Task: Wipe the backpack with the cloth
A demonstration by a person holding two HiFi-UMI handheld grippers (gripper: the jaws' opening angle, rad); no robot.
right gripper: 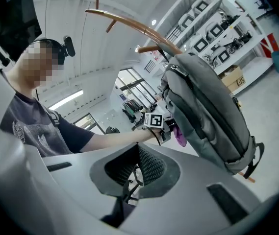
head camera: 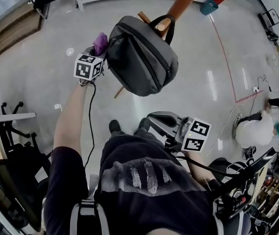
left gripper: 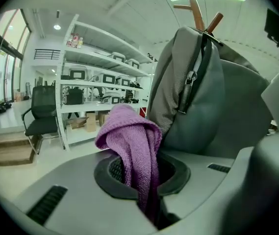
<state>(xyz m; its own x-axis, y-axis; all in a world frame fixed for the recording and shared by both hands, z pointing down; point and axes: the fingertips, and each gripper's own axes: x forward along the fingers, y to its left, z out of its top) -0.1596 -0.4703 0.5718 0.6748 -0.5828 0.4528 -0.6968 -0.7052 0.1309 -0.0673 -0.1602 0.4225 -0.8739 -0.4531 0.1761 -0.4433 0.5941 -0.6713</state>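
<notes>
left gripper (left gripper: 148,199) clenched on cloth (left gripper: 132,141) | right gripper (right gripper: 129,180) closed, empty | only its view shows cloth at backpack (right gripper: 208,116) side | head view: backpack hung on rack (head camera: 143,17)

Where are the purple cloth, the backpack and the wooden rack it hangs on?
purple cloth (left gripper: 138,151), left gripper view, on its fold above the jaws.
backpack (head camera: 139,58), head view, middle of its grey front panel.
wooden rack (right gripper: 129,23), right gripper view, on its curved arm.
</notes>
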